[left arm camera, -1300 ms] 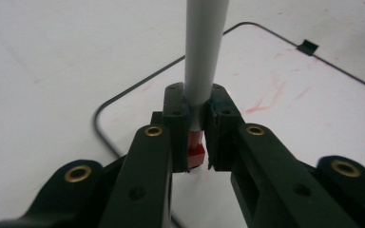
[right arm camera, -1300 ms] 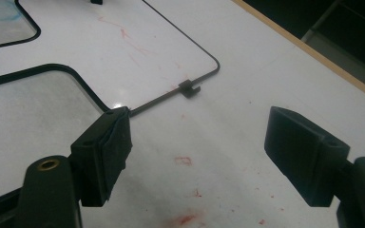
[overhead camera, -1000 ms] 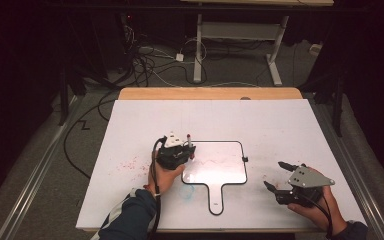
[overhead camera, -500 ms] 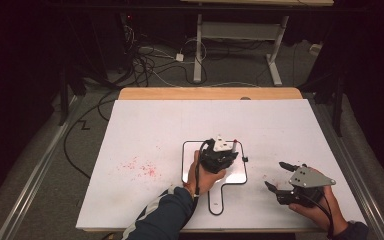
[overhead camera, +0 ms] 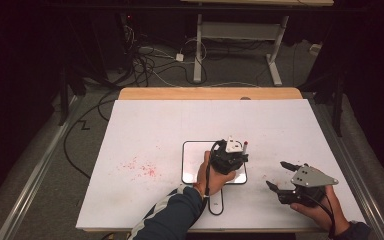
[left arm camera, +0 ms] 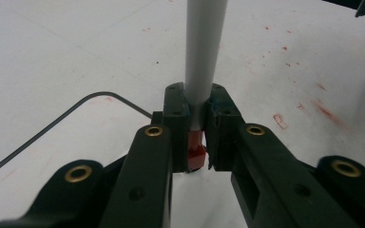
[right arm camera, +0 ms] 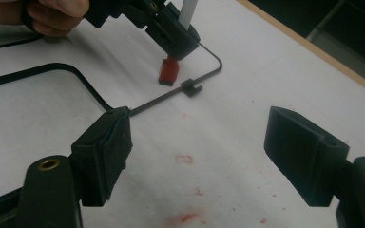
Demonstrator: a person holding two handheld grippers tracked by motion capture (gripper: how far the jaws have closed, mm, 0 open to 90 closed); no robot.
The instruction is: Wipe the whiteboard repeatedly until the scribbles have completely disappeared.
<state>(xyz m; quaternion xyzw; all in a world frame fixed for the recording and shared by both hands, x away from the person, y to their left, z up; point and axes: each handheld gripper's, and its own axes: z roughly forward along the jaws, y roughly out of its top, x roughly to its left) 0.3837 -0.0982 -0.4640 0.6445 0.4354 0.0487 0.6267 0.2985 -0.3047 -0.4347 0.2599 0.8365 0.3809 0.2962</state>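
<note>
**Red-tipped marker clamped in left gripper over small whiteboard**

Red ink residue is noted as specks and smears on the white table covering [overhead camera: 145, 150], left of a small black-framed whiteboard [overhead camera: 192, 162] with a handle. The left gripper [left arm camera: 197, 135] is found closed on a marker [left arm camera: 204, 52], a white-barrelled pen with a red end [left arm camera: 196, 154] pointing down at the board; the jaws pinch the barrel just above that red end. In the right gripper view the red end [right arm camera: 168, 71] sits on or just above the board near its frame corner; contact cannot be confirmed. The right gripper [right arm camera: 199, 152] is held wide apart and empty, off the board's right edge, near the table's front.

Handling assessment: the marker is judged light, rigid and smooth, therefore liable to slip or pivot under writing pressure. The low grip near the tip is considered sound. The whiteboard is judged light and apt to slide; steadying at its frame or handle is advised.
</note>
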